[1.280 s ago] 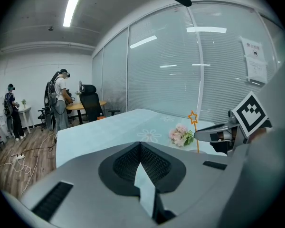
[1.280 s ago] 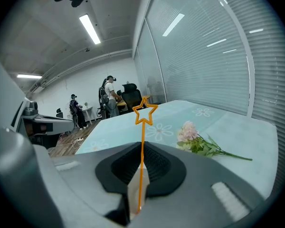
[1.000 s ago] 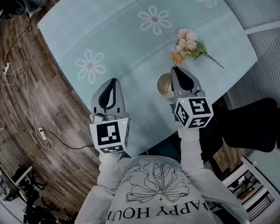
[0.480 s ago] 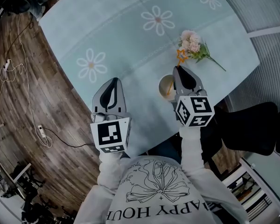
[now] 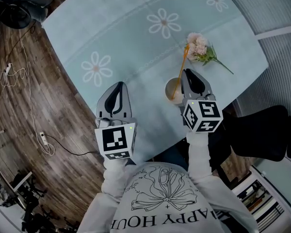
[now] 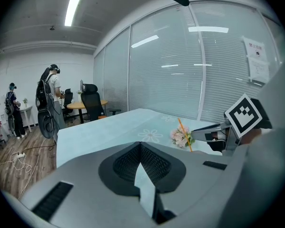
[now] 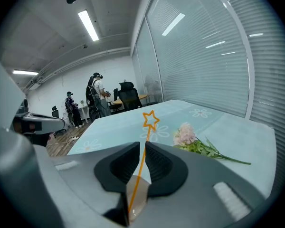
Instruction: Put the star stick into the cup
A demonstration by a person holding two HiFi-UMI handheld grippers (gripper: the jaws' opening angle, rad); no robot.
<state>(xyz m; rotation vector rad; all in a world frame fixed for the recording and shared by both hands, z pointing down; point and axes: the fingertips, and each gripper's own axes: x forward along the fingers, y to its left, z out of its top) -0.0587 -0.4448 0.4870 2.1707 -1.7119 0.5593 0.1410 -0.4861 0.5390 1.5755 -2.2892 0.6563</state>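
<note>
A thin orange star stick (image 5: 181,71) stands slanted with its lower end inside a pale cup (image 5: 169,86) near the table's front edge. Its star (image 7: 150,119) rises above the jaws in the right gripper view. My right gripper (image 5: 186,73) hovers right over the cup. The stick (image 7: 143,163) passes through the narrow gap between the slightly parted jaws, and the cup (image 7: 135,201) shows below them. Further left, my left gripper (image 5: 117,85) hangs over the table with its jaws together and nothing in them. From the left gripper view the stick (image 6: 184,135) appears at the right.
A pink flower sprig (image 5: 202,48) lies just beyond the cup, with its green stem pointing right. The light-blue tablecloth (image 5: 131,38) carries daisy prints. The table's front edge runs close under both grippers. People, chairs and a round table (image 6: 83,105) stand far off in the room.
The stick's top has swung away from me toward the flowers, so more of its length shows. The right jaws have parted a little round it. The left gripper has barely moved.
</note>
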